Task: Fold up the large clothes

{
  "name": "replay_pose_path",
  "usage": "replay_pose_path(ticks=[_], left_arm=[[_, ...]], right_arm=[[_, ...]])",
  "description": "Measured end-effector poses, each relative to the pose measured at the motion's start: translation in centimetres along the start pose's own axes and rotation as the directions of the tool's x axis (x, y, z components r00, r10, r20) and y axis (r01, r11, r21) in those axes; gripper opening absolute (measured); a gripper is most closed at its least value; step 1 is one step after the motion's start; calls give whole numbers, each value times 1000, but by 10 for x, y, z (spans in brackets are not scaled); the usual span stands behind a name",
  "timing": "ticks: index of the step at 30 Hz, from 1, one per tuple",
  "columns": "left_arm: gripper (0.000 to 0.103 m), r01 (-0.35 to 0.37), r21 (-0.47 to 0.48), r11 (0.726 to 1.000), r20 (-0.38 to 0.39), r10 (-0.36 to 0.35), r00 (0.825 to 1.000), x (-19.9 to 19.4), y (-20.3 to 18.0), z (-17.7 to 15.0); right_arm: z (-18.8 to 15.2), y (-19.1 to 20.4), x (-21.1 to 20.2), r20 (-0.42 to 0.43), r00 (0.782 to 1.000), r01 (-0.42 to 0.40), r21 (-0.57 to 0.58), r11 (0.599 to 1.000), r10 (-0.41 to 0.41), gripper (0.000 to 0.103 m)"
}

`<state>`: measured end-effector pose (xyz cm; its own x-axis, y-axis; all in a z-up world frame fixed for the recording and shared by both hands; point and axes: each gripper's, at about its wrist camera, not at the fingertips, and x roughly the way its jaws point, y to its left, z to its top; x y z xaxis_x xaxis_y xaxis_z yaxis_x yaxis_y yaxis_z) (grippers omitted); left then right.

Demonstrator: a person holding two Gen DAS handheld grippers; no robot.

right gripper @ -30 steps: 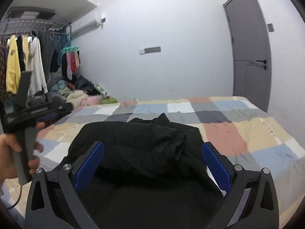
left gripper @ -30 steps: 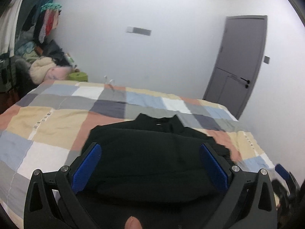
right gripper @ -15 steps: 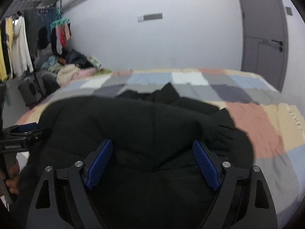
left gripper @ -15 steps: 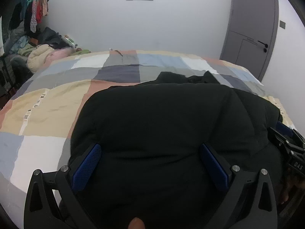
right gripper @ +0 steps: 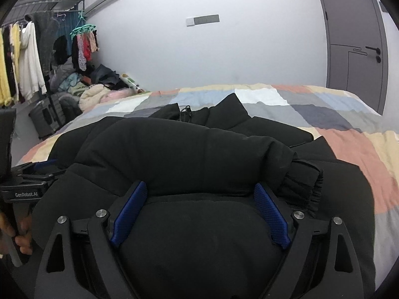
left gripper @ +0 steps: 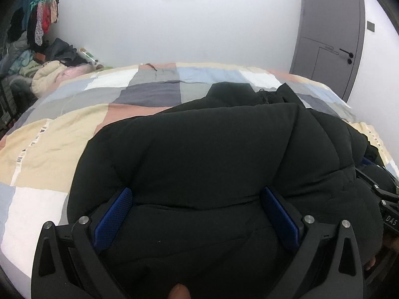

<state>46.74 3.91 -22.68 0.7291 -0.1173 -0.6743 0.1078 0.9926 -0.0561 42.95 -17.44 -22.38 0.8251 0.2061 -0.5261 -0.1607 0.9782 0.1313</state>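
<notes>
- black jacket (left gripper: pixel 199 149): near hem cut off by the bottom edge in both wrist views; its bulk hides the bed (left gripper: pixel 49 137) beneath.
- right gripper (left gripper: pixel 381 199): only a sliver at the left wrist view's right edge, fingers buried in jacket folds.
- left gripper (right gripper: pixel 37 172): mostly cut by the right wrist view's left edge; one blue pad tip shows.
- hand (right gripper: pixel 22 236) on its handle: partly cropped.
- clothes pile (right gripper: pixel 82 87) by the wall: too jumbled to tell items apart.
- wall plate (right gripper: pixel 202 20): too small to read.
</notes>
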Motion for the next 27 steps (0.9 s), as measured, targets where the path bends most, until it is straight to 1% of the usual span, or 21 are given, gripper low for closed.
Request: replay_pose_path(ticks=[4, 7, 10, 12, 15, 16, 18, 22, 23, 27], left_arm=[[103, -9, -1, 1000, -19, 9, 1000, 2, -3, 1], [103, -24, -11, 1000, -20, 23, 1000, -7, -3, 2], [103, -51, -40, 998, -18, 50, 999, -26, 0, 2], [103, -55, -50, 997, -10, 54, 998, -43, 4, 3], [103, -69, -46, 997, 8, 69, 998, -71, 9, 10], [103, -85, -36, 996, 21, 85, 996, -87, 9, 15], [103, -94, -35, 995, 42, 95, 995, -111, 10, 23], [103, -58, -70, 996, 122, 66, 990, -187, 7, 44], [103, -52, -74, 996, 141, 62, 988, -205, 6, 49], [103, -36, -73, 997, 218, 52, 975, -273, -5, 61]], right_arm=[[1, -1, 5, -25, 1000, -2, 7, 1000, 3, 88], [1, 1, -1, -42, 999, 8, -3, 1000, -8, 88], [4, 2, -13, -48, 999, -1, -6, 1000, 0, 88], [6, 1, -29, -44, 999, -8, 11, 1000, 9, 88], [16, 3, -56, -14, 1000, -16, 46, 999, 17, 88], [23, 5, -70, 0, 1000, -21, 52, 998, 21, 88], [36, 12, -91, 20, 999, -26, 49, 998, 25, 89], [67, 30, -147, 81, 996, -32, 25, 999, 30, 90], [76, 36, -168, 105, 994, -36, 18, 999, 34, 90], [95, 57, -225, 165, 986, -28, -19, 999, 31, 91]])
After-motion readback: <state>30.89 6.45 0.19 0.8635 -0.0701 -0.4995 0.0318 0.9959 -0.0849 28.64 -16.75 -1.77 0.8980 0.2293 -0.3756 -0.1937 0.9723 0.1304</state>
